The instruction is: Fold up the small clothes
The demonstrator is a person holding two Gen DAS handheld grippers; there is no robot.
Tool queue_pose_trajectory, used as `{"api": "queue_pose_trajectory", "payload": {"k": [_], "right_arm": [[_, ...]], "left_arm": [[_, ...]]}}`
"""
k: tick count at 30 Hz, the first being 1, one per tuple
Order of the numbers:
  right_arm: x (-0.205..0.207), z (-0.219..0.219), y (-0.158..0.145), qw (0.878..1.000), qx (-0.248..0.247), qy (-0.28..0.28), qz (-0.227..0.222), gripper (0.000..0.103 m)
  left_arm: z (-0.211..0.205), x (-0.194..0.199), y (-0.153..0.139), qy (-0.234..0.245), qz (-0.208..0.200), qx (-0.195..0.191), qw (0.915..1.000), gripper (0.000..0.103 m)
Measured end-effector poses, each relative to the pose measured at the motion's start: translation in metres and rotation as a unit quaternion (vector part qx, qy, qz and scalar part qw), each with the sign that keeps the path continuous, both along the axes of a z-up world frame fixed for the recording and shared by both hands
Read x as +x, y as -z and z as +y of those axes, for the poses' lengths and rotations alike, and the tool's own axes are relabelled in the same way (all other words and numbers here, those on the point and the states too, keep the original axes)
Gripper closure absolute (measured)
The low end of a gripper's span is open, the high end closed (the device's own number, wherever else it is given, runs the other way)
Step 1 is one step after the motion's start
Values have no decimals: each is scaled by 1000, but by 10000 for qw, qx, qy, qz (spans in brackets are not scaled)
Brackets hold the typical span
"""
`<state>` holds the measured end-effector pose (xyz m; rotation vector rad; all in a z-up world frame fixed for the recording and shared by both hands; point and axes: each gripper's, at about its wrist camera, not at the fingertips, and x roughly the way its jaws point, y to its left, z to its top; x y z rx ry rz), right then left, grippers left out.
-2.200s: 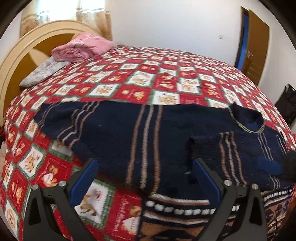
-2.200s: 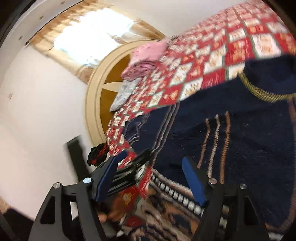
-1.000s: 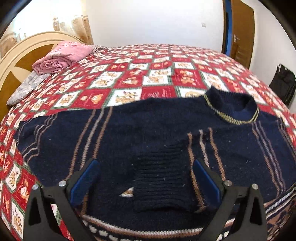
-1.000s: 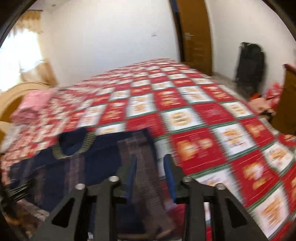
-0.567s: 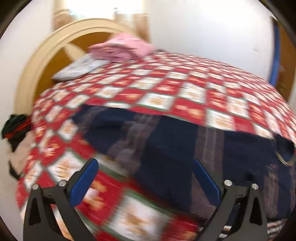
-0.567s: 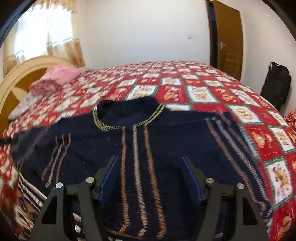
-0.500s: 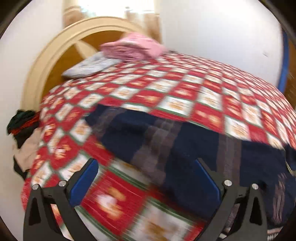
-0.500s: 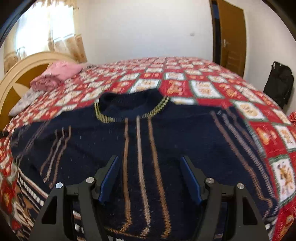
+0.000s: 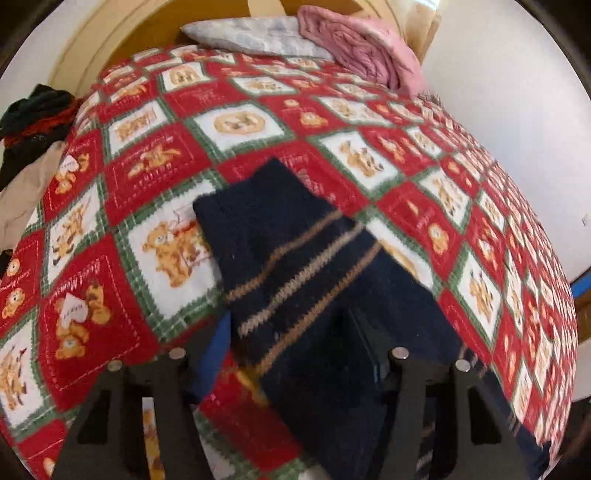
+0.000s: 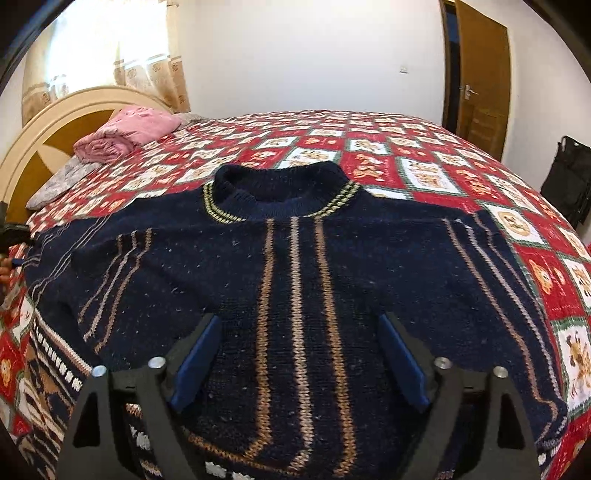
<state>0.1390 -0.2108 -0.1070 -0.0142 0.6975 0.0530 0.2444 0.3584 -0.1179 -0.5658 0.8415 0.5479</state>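
A navy knit sweater (image 10: pixel 295 280) with tan stripes lies flat on the bed, collar away from me. In the right wrist view my right gripper (image 10: pixel 299 350) hovers open over its lower front, touching nothing. In the left wrist view my left gripper (image 9: pixel 291 350) is open around the sweater's left sleeve (image 9: pixel 291 258), which runs between the fingers; the cuff end lies on the quilt ahead. The right finger is partly covered by the sleeve.
The red and white patchwork quilt (image 9: pixel 369 147) covers the bed. A pink folded blanket (image 9: pixel 354 55) and a grey pillow (image 9: pixel 251 33) lie by the headboard. Dark clothes (image 9: pixel 33 118) sit off the bed's left side. A door (image 10: pixel 480 81) and black bag (image 10: pixel 569 184) are at the right.
My left gripper has swung left and down onto the left sleeve, which now lies between its fingers. My right gripper has settled over the sweater's front, open and steady.
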Motion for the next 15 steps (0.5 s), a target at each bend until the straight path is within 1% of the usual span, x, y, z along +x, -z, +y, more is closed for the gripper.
{"api": "queue_pose_trajectory", "payload": {"k": [3,5,6,7,8,9,12,15], "right_arm": [[1,1,1,10000,-20,-24,13,11],[1,0,1,10000,16,-40,20,10],[1,0,1,10000,26,-47,19,10],[1,-1,1,10000,38,-52,19,10],[1,-1,1,10000,47,-57,19,10],[1,-1,1,10000,48,-58,24,10],[1,-3,0,9999,89,-72,24,10],[-1,-9,-4,9996,283,-36,4,10]], "left_arm": [[-10,0,1,32,-14,228,9997,41],[-14,-1,0,85,-61,291,9995,50],[-13,-2,-2,145,-109,293,9994,67],[-14,-3,-4,230,-181,255,9992,88],[-15,-4,-6,317,-268,125,9991,88],[-14,-2,-8,320,-279,91,9991,88],[-21,2,-14,420,-317,251,9983,88],[-39,-1,-29,597,-472,425,9962,88]]}}
